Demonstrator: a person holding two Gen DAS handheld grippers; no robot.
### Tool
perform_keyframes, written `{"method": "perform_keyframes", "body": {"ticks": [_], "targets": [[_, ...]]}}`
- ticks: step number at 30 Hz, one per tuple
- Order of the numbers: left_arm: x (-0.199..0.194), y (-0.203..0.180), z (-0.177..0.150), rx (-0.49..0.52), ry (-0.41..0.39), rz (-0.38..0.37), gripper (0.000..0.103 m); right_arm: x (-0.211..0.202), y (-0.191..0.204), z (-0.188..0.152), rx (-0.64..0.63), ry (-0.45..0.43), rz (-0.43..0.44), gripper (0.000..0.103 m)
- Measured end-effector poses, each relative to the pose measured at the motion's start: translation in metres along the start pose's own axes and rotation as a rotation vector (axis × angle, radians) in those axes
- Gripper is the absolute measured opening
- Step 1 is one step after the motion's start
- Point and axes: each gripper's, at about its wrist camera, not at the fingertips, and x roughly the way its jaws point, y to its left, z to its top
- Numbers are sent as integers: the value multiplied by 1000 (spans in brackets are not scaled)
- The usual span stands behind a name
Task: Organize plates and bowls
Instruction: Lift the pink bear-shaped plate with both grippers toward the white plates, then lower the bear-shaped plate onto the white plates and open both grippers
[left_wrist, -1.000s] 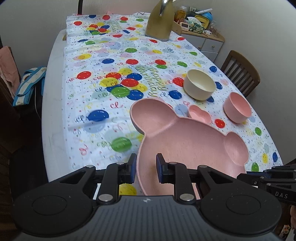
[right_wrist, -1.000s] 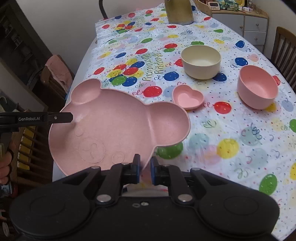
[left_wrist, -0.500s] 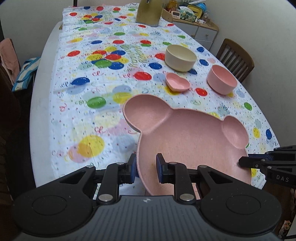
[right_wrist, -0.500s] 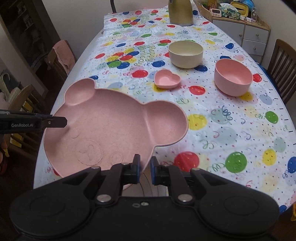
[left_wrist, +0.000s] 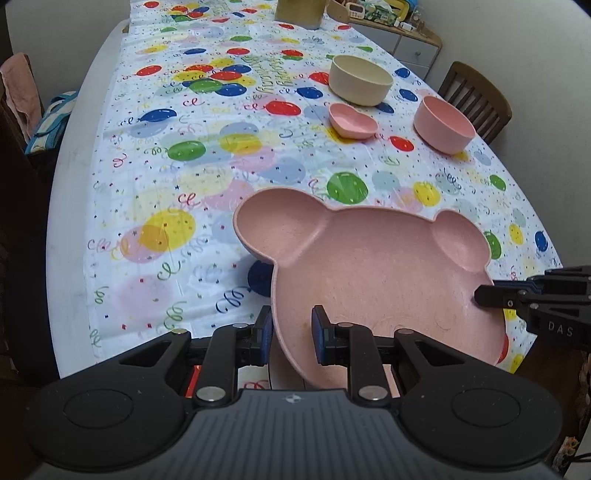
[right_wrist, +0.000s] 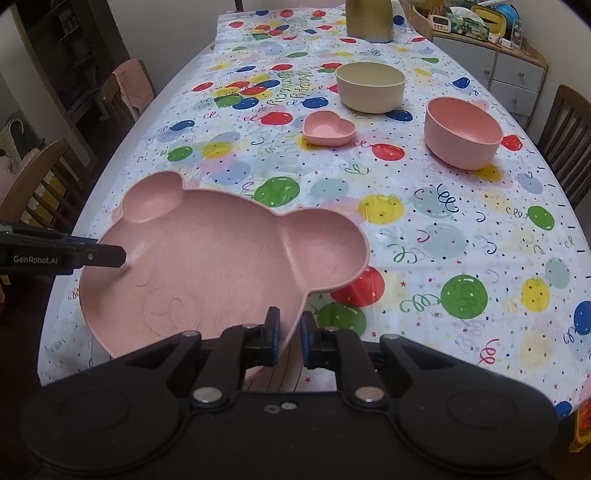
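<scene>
One pink bear-shaped plate (left_wrist: 376, 266), speckled

A balloon-print tablecloth (right_wrist: 424, 229) covers the table. At its far end stands a gold pitcher (right_wrist: 368, 18). Beside the tablecloth's right edge: a wooden chair (right_wrist: 570, 144).

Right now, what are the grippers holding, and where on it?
Both hold the pink bear-shaped plate. The left gripper clamps its rim on the left side; the right gripper clamps the rim on the right, below the ear.
</scene>
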Motion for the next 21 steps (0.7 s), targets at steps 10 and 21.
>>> {"method": "perform_keyframes", "body": {"ticks": [10, 21], "targets": [[2, -3, -17, 16, 20, -6, 21, 6, 0, -11, -15, 11, -17, 10], [0, -2, -24, 13, 44, -27, 21, 8, 2, -14, 10, 9, -39, 19]]}}
